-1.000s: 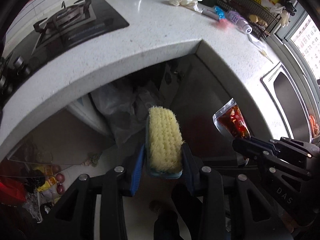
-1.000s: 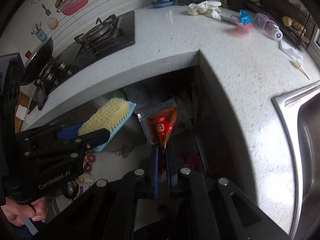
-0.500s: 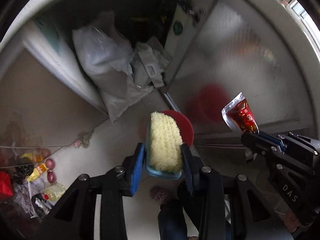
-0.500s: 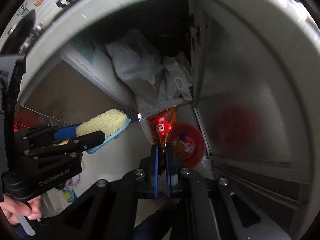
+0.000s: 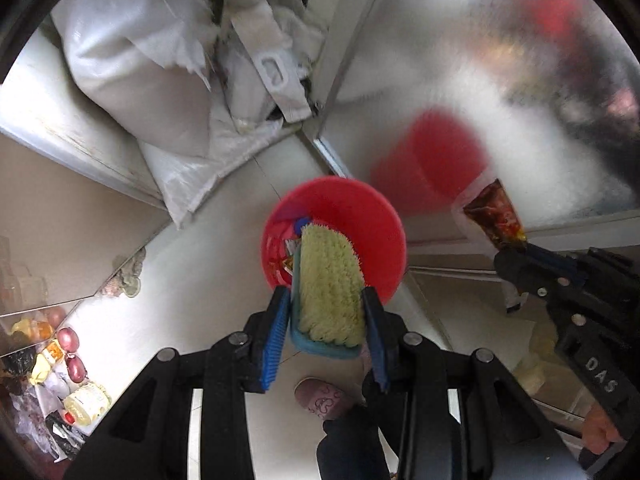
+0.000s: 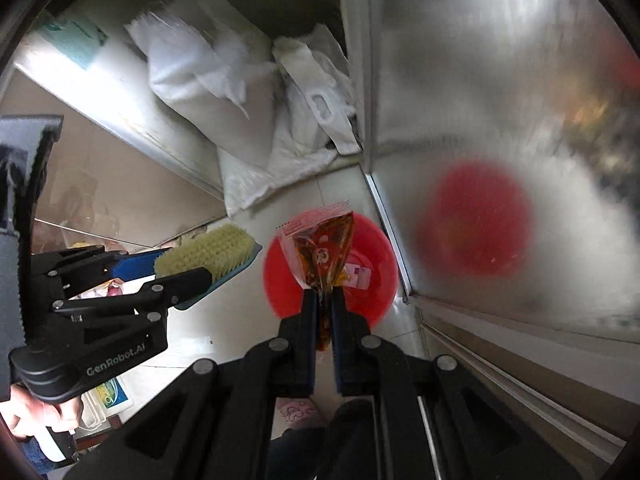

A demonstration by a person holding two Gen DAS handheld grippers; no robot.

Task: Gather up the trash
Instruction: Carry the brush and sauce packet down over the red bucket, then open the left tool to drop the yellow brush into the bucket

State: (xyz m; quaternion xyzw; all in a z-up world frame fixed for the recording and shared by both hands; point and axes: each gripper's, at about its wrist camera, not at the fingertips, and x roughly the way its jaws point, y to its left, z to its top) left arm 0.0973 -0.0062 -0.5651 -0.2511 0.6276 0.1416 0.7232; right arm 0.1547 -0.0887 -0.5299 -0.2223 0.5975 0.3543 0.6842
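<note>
Trash here is two held items above a red bin (image 5: 384, 216) on the pale floor. In the left wrist view a scrub brush (image 5: 330, 284), cream bristles on a blue back, is clamped between the blue pads of the left gripper (image 5: 326, 312), its tip at 12 o'clock over the bin's mouth. The brush covers much of the bin's inside; only scraps of wrappers show at its 10 o'clock edge, too small to name.

In the right wrist view a sauce packet (image 6: 320, 252) with dark red filling is pinched at its lower end by the right gripper (image 6: 324, 312), jaws nearly closed on it, and it hides the bin's centre. The bin (image 6: 372, 292) sits at the foot of a shiny metal cabinet door (image 6: 480, 120) that runs from 12 to 4 o'clock and carries a blurred red reflection.

White sacks (image 5: 160, 80) fill the open cupboard at 11 o'clock, close behind the bin. Clear floor lies toward 8 o'clock, then blurred clutter of jars and packets (image 5: 60, 380) at the frame edge. A slipper (image 5: 324, 398) and dark trouser leg show at 6 o'clock, partly cut off by the gripper arms.
</note>
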